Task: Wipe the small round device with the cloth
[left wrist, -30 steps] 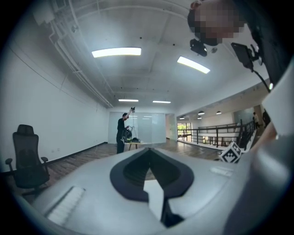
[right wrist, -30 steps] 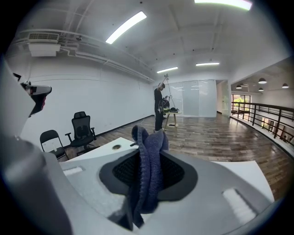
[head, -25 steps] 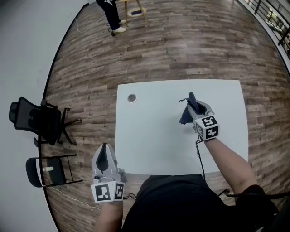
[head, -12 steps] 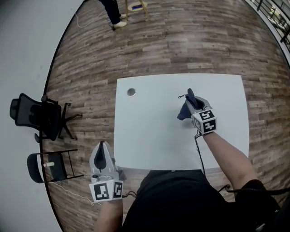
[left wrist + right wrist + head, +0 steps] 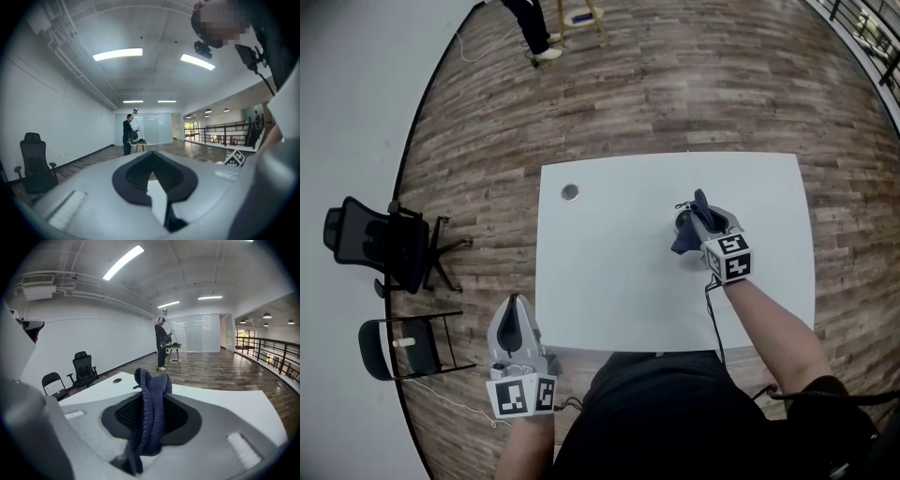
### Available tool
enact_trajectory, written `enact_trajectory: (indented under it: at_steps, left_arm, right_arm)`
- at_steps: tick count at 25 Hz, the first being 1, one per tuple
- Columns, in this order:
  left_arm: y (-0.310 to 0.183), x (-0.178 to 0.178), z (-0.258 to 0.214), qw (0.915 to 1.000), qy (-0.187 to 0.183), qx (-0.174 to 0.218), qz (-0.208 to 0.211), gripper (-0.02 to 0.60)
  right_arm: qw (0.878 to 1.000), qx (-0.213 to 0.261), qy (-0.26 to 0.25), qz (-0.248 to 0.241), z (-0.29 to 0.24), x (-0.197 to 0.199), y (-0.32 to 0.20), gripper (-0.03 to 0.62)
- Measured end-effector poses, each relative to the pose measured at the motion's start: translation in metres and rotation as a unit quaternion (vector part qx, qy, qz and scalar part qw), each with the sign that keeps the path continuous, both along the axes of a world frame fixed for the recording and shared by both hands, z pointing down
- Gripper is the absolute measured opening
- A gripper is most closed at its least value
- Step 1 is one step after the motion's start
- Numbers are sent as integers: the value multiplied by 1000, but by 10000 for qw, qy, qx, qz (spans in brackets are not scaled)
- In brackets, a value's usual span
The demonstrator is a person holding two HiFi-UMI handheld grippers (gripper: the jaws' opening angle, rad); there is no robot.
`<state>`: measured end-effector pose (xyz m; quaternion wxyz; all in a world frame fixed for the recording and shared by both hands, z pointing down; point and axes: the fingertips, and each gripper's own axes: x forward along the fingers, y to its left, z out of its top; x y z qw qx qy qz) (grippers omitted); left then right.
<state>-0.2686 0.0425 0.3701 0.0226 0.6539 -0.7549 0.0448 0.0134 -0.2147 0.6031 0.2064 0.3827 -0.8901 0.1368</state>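
Right gripper point(image 5: 698, 202) clamped on the blue cloth point(image 5: 681, 240) over the white table's point(image 5: 609, 281) right side; small round device point(image 5: 570, 192) sits far left, well apart; left gripper point(image 5: 517, 305), jaws together and empty, hangs off the near-left edge

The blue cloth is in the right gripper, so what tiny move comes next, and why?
Probably carry the cloth left and forward toward the small round device near the table's far left corner. The right gripper's jaws already pinch the cloth, yet the device sits well apart from it.
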Motion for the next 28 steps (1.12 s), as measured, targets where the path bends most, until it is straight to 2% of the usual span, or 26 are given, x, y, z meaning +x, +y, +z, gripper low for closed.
enact_trajectory:
  at_steps: [13,17,19,22,28]
  left_arm:
    - [3,8,1,9998,-86,-171,106,6]
    - [4,10,-1,9995,-144,-236,157,6]
    - [4,10,-3,9994,-174,-221,184,6]
    - [3,6,-6,9995,-189,-144,187,6]
    - [-1,2,-2,9998,-34,26,188,6]
  right_arm:
    - [9996,-205,-48,202,23,15,9,104]
    - [9983,-509,87,281,47,24,16,104]
    - [9967,-645,-42,483,54,31,18,104]
    - [9935,-630,-480,818,39,40,12,104]
    - [9948,-158,-724,704,-18,30,-6,104]
